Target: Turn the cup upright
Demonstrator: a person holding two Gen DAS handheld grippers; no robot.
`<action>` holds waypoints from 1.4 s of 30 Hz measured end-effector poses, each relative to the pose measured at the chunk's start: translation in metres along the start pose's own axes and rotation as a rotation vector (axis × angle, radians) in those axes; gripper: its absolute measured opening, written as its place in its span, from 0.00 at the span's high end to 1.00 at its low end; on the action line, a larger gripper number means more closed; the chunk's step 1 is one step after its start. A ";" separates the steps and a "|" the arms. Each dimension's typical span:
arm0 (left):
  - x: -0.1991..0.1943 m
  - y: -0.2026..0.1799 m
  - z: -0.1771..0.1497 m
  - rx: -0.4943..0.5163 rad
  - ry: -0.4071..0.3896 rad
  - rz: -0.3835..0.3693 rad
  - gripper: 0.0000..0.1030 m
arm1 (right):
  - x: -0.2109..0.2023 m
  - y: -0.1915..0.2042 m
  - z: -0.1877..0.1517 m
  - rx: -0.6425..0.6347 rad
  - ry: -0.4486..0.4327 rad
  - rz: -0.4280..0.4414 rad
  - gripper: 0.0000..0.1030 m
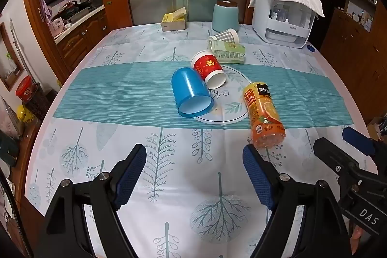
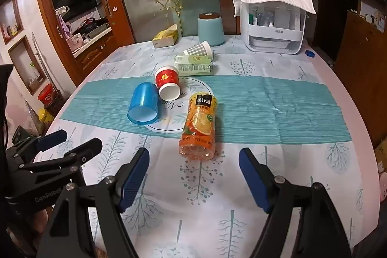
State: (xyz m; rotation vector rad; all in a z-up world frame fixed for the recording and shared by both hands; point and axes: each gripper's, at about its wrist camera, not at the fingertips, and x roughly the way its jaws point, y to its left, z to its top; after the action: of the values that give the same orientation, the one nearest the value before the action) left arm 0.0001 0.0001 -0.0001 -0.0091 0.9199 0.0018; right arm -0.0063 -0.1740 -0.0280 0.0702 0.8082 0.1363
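Left tool [image 1: 194,157]: matte black angular frame, two tapered arms with triangular cut-outs near the base.
Left tool pads [image 1: 130,175]: blue, finely ribbed texture, rounded tips, set on the inner faces of the fingers.
Left tool fasteners: round silver screw heads at the arm joints.
Right tool [image 2: 194,161]: same black frame and triangular cut-outs.
Right tool pads [image 2: 252,179]: blue, ribbed, rounded ends.
Right tool fasteners: silver screw heads at each pivot.
Markings: white "DAS" lettering on the right tool's body; white "Gen Robot" lettering on the left tool's body, partly cut off.
Skin: a sliver of fingers beneath each tool's body.
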 end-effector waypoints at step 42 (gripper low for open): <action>-0.014 -0.012 0.003 0.008 -0.025 -0.008 0.09 | -0.021 0.002 0.000 0.022 -0.061 0.007 0.25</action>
State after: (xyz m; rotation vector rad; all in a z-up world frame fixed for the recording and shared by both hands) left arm -0.0061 -0.0118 0.0133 -0.0057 0.8949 -0.0091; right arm -0.0209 -0.1751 -0.0121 0.0970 0.7484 0.1313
